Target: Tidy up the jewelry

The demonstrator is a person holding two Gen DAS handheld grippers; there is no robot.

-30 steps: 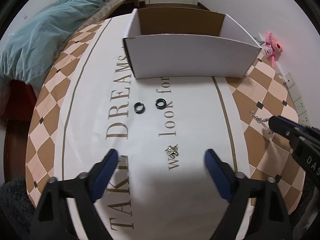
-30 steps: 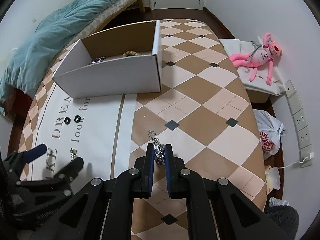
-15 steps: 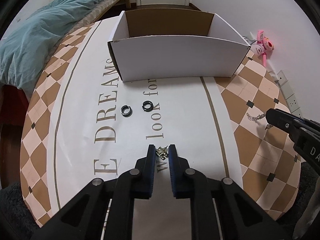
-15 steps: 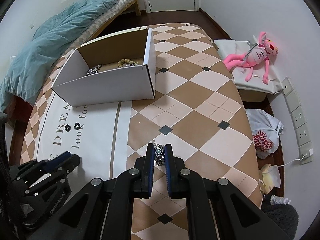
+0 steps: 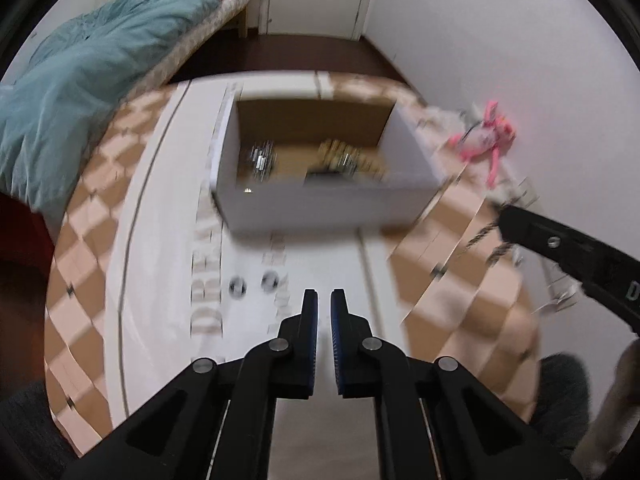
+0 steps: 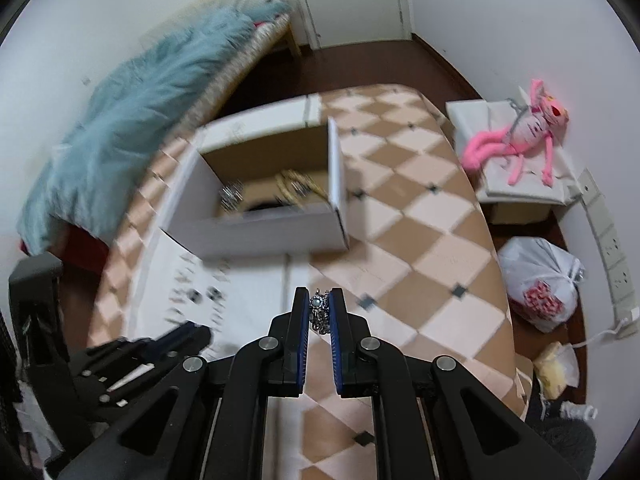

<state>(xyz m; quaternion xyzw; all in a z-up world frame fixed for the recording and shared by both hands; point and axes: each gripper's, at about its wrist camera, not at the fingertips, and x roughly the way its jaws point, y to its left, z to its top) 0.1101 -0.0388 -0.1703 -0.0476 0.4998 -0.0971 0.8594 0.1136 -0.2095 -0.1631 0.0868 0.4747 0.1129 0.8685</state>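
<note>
Both grippers have lifted off the table toward the white cardboard box [image 6: 260, 224]. Silver chain bracelet [image 6: 319, 314] sits pinched in the right gripper [image 6: 319, 304], its length hanging downward, ready to drop in. Left gripper [image 5: 324, 308] is nearly pressed together; I cannot tell if it holds anything.

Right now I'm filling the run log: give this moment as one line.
left gripper: shut, contents unseen | right gripper: shut on silver chain | both raised, heading to box | two black rings on table
</note>
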